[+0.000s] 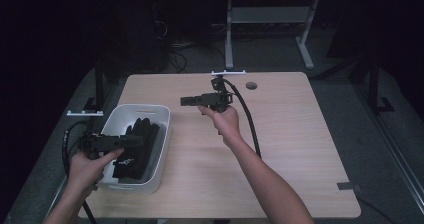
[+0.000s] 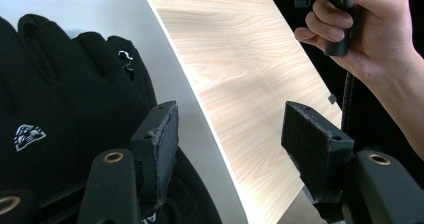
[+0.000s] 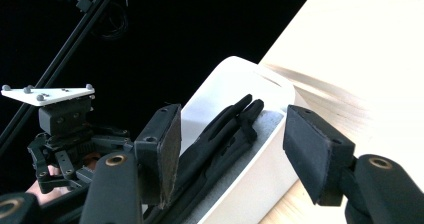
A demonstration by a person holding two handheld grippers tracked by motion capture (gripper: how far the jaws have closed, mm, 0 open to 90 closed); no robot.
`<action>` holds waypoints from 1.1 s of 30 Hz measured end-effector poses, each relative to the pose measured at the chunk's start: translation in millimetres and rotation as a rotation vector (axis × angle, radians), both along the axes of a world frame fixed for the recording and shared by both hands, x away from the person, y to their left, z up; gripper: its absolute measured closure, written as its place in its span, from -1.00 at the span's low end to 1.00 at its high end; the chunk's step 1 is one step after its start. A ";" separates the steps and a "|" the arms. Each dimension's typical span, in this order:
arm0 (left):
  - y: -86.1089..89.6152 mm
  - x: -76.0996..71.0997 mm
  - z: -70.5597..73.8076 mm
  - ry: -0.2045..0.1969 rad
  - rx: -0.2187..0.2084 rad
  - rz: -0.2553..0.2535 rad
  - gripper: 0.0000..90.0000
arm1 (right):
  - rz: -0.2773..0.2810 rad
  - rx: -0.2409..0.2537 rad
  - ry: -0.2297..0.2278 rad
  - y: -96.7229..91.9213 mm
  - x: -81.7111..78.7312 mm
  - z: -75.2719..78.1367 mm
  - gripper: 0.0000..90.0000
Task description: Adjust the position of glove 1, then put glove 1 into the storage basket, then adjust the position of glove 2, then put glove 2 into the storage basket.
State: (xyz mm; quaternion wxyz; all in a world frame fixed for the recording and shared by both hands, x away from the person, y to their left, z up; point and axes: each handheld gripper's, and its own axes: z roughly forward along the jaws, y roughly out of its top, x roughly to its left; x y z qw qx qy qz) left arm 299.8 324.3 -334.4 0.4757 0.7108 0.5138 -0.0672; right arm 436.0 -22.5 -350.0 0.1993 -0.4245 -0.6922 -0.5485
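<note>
Left hand (image 1: 86, 166) sat at about eight o'clock on the tabletop (image 1: 280, 149), at its near left edge, gripping the left claw (image 1: 138, 141). That claw lay level over the white bin (image 1: 159, 156), tips toward three o'clock. In the left gripper view its jaws stood apart with nothing pressed between the pads: one pad over the black gloves (image 2: 60, 109), the other over bare wood, the bin wall (image 2: 170, 79) running up between them.

White bin stood at about nine o'clock on the tabletop, long side running near to far, with a slot handle in its far rim. Black gloves lay inside it, heaped, fingers toward the far end; a small white logo showed on one. From the right gripper view, the gloves (image 3: 220, 134) lay along the bin's length, reaching close to the far wall.

Right hand (image 1: 226, 121) was near the middle of the tabletop, a little toward twelve o'clock, holding the right claw (image 1: 183, 101) above the wood. That claw pointed to nine o'clock, toward the bin and well apart from it. Its jaws stood apart too, empty, framing the bin (image 3: 235, 74) in its own view. Its black cable (image 1: 250, 119) looped off to the right and back toward six o'clock beside the forearm.

Small round hole (image 1: 251, 85) in the wood at about one o'clock, near the far edge.
</note>
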 end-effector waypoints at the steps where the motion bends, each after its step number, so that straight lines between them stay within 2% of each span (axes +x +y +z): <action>1: -0.7 0.4 0.2 -0.002 -0.001 0.000 -0.14 | -0.003 -0.004 0.000 -1.8 0.1 -0.2 -0.13; 18: -16.3 5.9 3.1 -0.006 0.002 -0.026 -0.30 | -0.033 -0.005 0.002 -25.5 -2.3 -2.0 -0.15; 33: -38.9 11.8 4.6 -0.006 0.015 -0.070 -0.31 | -0.074 -0.008 0.011 -54.2 -4.6 -8.7 -0.15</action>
